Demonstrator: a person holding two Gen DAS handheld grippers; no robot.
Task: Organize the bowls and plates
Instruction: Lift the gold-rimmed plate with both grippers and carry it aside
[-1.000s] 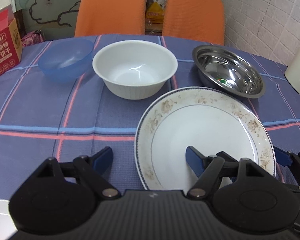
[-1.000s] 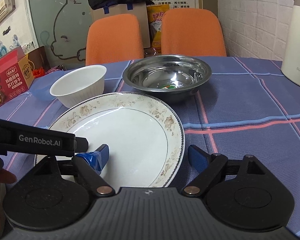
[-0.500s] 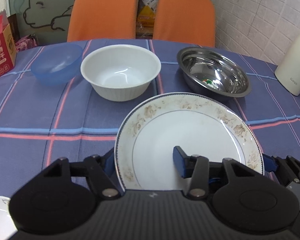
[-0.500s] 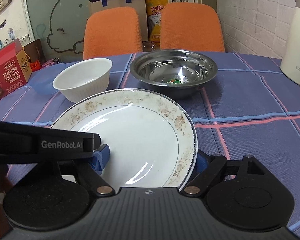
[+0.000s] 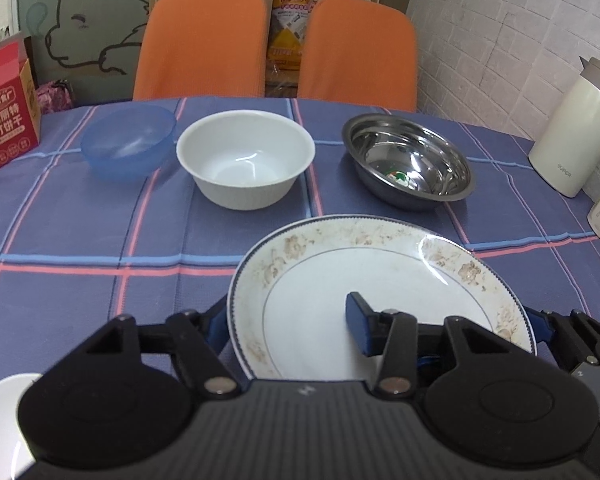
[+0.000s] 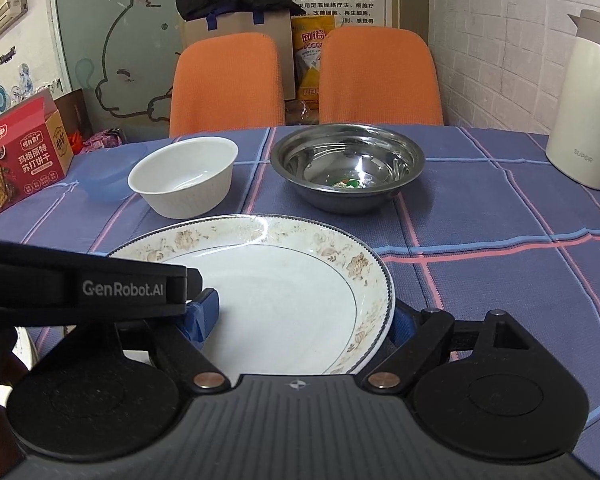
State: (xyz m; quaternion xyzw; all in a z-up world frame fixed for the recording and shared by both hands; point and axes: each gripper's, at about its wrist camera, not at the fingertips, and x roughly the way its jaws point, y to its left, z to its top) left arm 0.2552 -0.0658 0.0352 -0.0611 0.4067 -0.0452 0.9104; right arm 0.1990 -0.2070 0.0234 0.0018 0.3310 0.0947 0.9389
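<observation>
White china with a brown floral rim, the round plate [image 5: 380,280] sat near the front of the blue checked tablecloth [image 5: 100,240], clamped at its near edge by both tools. The left gripper [image 5: 286,322] pinched its left rim; the right gripper [image 6: 304,320] gripped its right rim. Behind stood a translucent blue plastic bowl [image 5: 128,148], a white ceramic bowl [image 5: 246,160] and a stainless steel bowl [image 5: 408,164].

Red biscuit box [image 5: 5,110], cream jug [image 6: 586,100], orange chairs [image 5: 204,46]
</observation>
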